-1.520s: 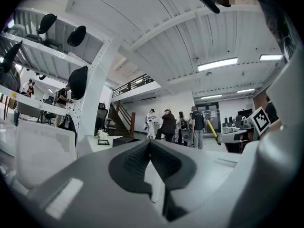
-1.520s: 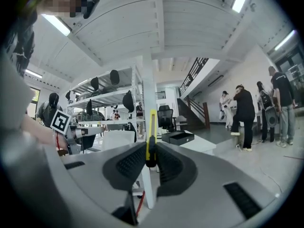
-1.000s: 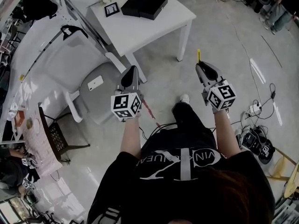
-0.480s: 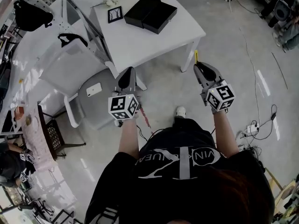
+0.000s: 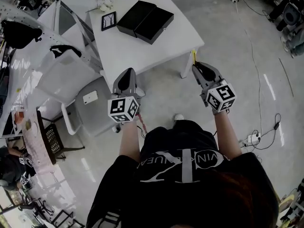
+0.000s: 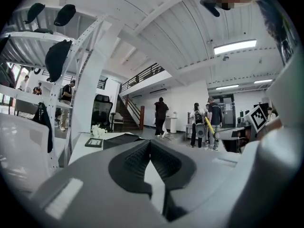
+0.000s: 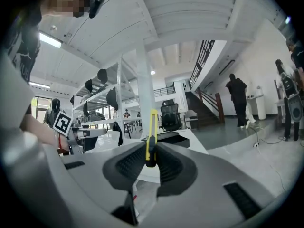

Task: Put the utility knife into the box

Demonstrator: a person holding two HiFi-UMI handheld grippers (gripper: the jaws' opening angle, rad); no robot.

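Steady, with right gripper (image 5: 196, 68) clamped on utility knife (image 5: 193, 56) and left gripper (image 5: 127, 76) closed empty, carry level toward black box (image 5: 145, 22) at eleven o'clock.

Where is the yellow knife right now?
The knife is held in the jaws of the right gripper, in the head view just off the table's right corner, well short of the box.

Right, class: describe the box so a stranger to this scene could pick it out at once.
Find the white table ahead of the person in the head view. On its far half lies the box, flat, black and the largest thing there; the framed card beside it is much smaller.
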